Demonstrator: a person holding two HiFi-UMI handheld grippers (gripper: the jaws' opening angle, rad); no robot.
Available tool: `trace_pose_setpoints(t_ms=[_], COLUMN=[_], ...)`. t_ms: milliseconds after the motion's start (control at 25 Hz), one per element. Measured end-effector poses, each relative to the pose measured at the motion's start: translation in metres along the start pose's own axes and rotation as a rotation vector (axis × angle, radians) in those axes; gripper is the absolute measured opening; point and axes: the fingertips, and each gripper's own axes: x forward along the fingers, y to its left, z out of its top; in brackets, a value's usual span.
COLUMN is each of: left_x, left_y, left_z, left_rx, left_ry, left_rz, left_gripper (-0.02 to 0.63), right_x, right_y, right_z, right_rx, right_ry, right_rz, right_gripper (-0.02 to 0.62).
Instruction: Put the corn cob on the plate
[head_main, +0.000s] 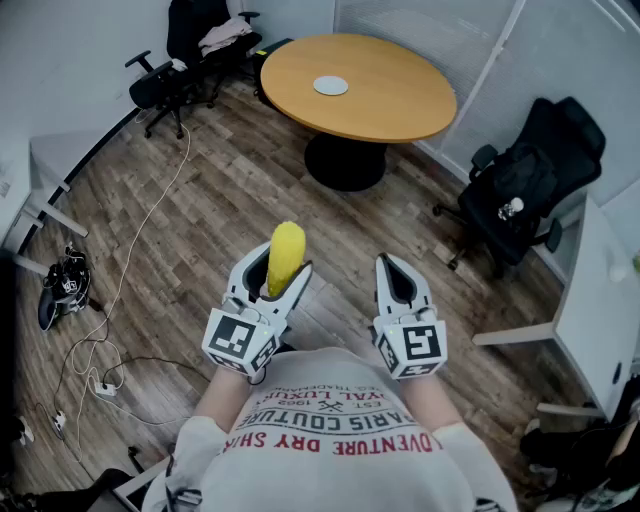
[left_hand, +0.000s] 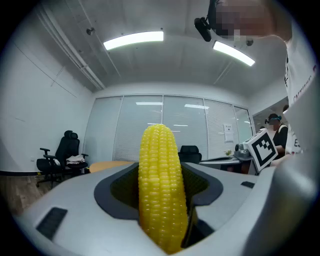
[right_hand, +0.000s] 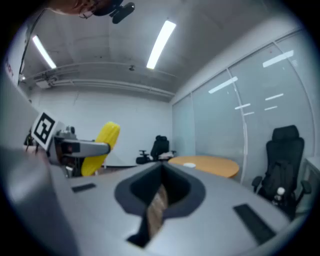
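— Head view: standing mid-room on wood-plank floor (head_main: 200, 200). Pinched in left gripper (head_main: 278, 266): yellow, bumpy-kernelled corn cob (head_main: 286, 255), lower half sunk between the jaws, rounded tip poking up past them.

— Confirmed from left gripper view: closed against the cob's flanks, cob near upright with a slight lean. And right gripper (head_main: 392, 262)?

— Pressed together, or all but. Only a thin slit, with floor showing through. Empty.

— Where to, then?

— Small round white plate (head_main: 330, 86), near the middle of round orange-topped wooden table (head_main: 390, 105). Well apart from the cob, across open floor. Black office chairs (head_main: 530, 180) to either side, loose cables (head_main: 110, 330) at left; worth minding on the walk.

— Handling, at a guess?

— Probably light and stiff; no sag visible beyond the jaws. Round in section with ridged kernels, so decent bite for the pads, but likely to roll once laid down. Possibly a smooth plastic replica; cannot tell.

— Hold as is?

— Seems reasonable: gripped across the thick lower part, likely close to the balance point. For set-down, better to tip level, lower until lying along the plate's centre, then open slowly. No dropping from height, given the shallow plate and the rolling risk.
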Motion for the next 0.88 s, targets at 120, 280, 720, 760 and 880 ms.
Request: trace_pose_setpoints(t_ms=[120,280,720,760,880], left_x=[0.000,-0.006,-0.002,0.000,0.004], left_y=[-0.001,0.000,0.009,0.013,0.031], left_z=[0.000,0.000,-0.016,-0.018,-0.019], left_rx=[0.000,-0.008,-0.031,-0.032,-0.042], left_ry=[0.000,-0.001,0.031,0.034,0.040], left_rz=[0.000,-0.005,-0.018,-0.022,-0.031], left_gripper=[0.278,0.278,0.278,0.278,0.278], right_x=[0.000,-0.002,0.005,0.010,0.027], right_y=[-0.001,0.005,0.004,0.005,0.009], right_z=[-0.002,-0.003,-0.028,-0.031,-0.037], right_rx=[0.002,0.000,0.085,0.087,0.089], right_ry=[0.004,0.011,0.044,0.052,0.079], right_rz=[-0.001,-0.003,-0.010,-0.011,-0.021], right_gripper=[0.029,0.029,0.029,0.029,0.029])
